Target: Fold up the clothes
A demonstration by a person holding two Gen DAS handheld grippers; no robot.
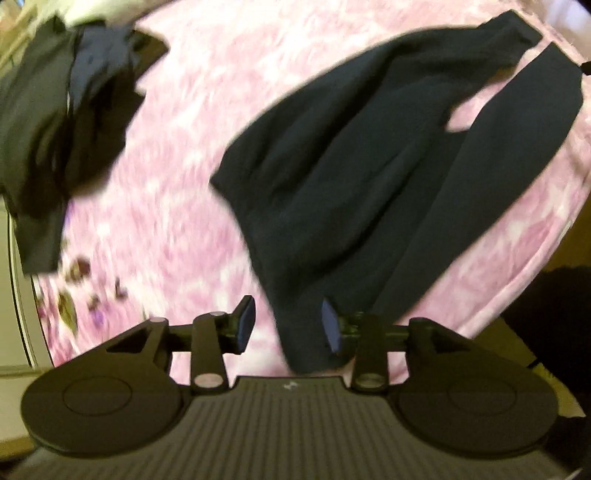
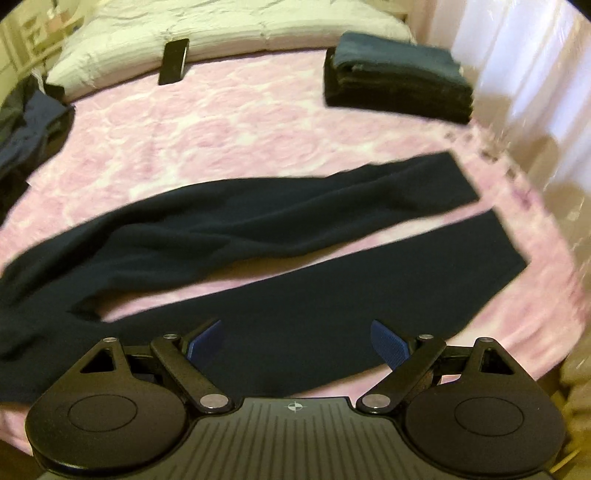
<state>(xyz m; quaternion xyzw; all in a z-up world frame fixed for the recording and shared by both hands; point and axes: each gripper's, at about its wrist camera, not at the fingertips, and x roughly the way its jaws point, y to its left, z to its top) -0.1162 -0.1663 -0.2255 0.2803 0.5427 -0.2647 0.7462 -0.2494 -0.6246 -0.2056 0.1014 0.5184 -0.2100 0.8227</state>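
Both grippers, left (image 1: 288,325) and right (image 2: 297,345), hang released, nothing held, dark pants (image 2: 258,229) spread flat below.

A pink and white patterned bedspread (image 2: 236,122) covers the bed. At eleven o'clock in the right wrist view, a dark flat rectangle (image 2: 173,61), perhaps a phone, leans against a pale quilted cover (image 2: 229,33). At two o'clock hangs a light curtain (image 2: 524,74).
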